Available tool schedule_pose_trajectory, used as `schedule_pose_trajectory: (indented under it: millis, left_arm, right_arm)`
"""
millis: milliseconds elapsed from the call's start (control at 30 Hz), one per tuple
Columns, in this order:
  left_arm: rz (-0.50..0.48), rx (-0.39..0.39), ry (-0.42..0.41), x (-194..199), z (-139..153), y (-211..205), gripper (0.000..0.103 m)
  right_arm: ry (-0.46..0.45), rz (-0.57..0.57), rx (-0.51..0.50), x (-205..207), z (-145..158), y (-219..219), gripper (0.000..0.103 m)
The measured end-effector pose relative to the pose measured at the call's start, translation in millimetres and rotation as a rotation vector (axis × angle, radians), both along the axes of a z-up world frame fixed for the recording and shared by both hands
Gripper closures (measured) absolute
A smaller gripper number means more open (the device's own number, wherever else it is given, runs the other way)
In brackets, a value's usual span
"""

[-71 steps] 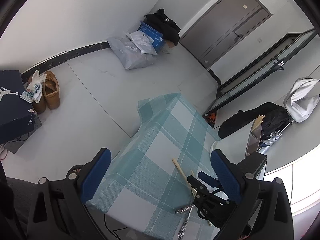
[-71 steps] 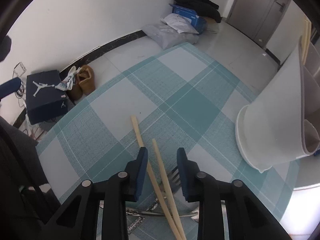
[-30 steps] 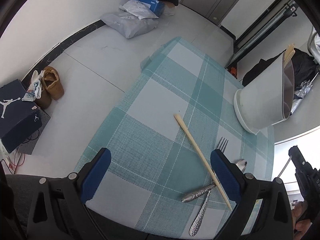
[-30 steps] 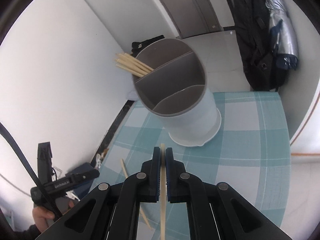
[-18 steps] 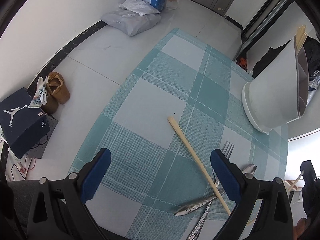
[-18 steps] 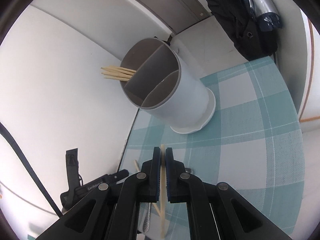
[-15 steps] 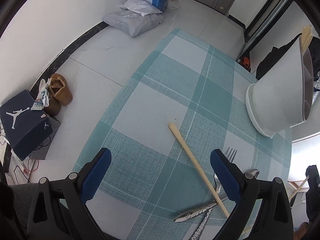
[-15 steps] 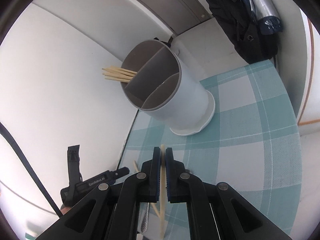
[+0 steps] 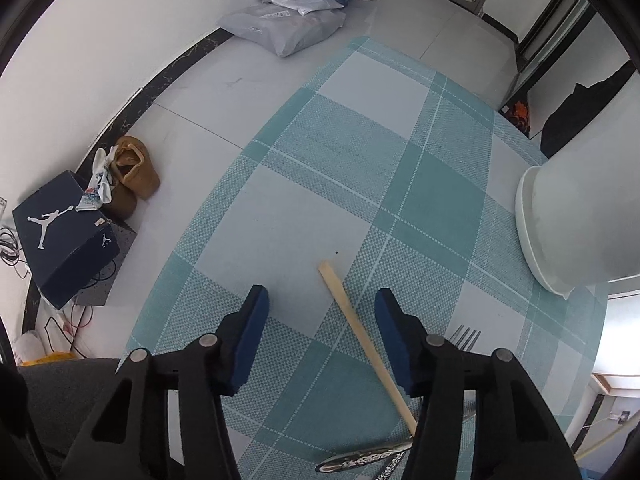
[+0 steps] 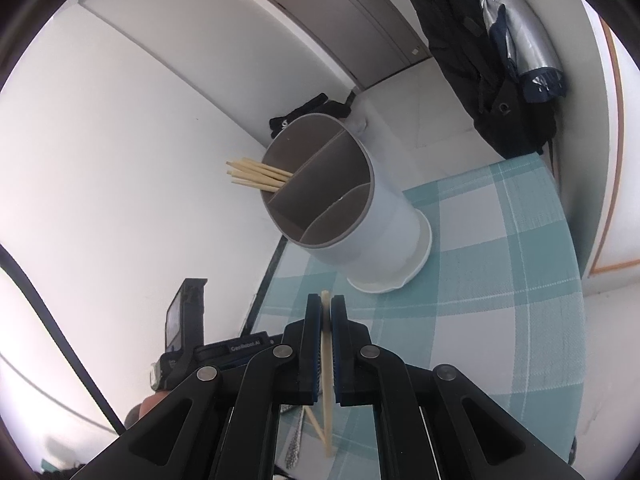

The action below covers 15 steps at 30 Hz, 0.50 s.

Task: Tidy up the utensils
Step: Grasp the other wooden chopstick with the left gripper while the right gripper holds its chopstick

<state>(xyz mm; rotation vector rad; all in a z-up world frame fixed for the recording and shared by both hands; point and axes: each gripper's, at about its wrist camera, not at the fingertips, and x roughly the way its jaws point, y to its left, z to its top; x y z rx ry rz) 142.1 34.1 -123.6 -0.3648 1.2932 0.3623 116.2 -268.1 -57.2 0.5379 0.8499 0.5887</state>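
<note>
A wooden chopstick (image 9: 360, 336) lies slanted on the teal checked tablecloth (image 9: 360, 152). My left gripper (image 9: 321, 295) points down over it. Its jaws are closing, with the chopstick's upper part between the blue pads (image 9: 252, 336) but untouched, nearer the right one. A fork (image 9: 464, 336) and a patterned metal handle (image 9: 360, 460) lie just beyond the right finger. My right gripper (image 10: 326, 310) is shut on a second chopstick (image 10: 327, 360), held above the table in front of the white three-part holder (image 10: 360, 240). Several chopsticks (image 10: 256, 174) stick out of its far compartment.
The holder's base (image 9: 560, 220) stands at the table's right side in the left wrist view. On the floor lie a dark shoebox (image 9: 64, 236), brown shoes (image 9: 132, 168) and grey parcels (image 9: 288, 24). A dark coat and folded umbrella (image 10: 516, 40) hang behind the table.
The left gripper's jaws have narrowed from wide open and it has come lower and closer over the lying chopstick. The right gripper, still gripping its chopstick, has shifted slightly before the holder.
</note>
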Motion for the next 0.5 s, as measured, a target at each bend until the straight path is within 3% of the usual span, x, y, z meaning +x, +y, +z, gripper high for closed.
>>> schedule_pose_trajectory:
  millis: [33,267,433,500]
  left_arm:
    - [0.013,0.014,0.009,1,0,0,0.064]
    - [0.076,0.041,0.039,13,-1,-2,0.066]
    - [0.07,0.041,0.027,17,0,-10,0.094]
    - [0.075,0.025,0.021,18,0,-11,0.097]
  right_arm:
    - [-0.006,0.001,-0.005,0,1,1,0.099]
    - [-0.017,0.008,-0.002,-3,4,0,0.099]
    - [-0.022,0.003,0.002,-4,7,-1,0.099]
    - [-0.028,0.002,0.001,-4,8,-1,0.099]
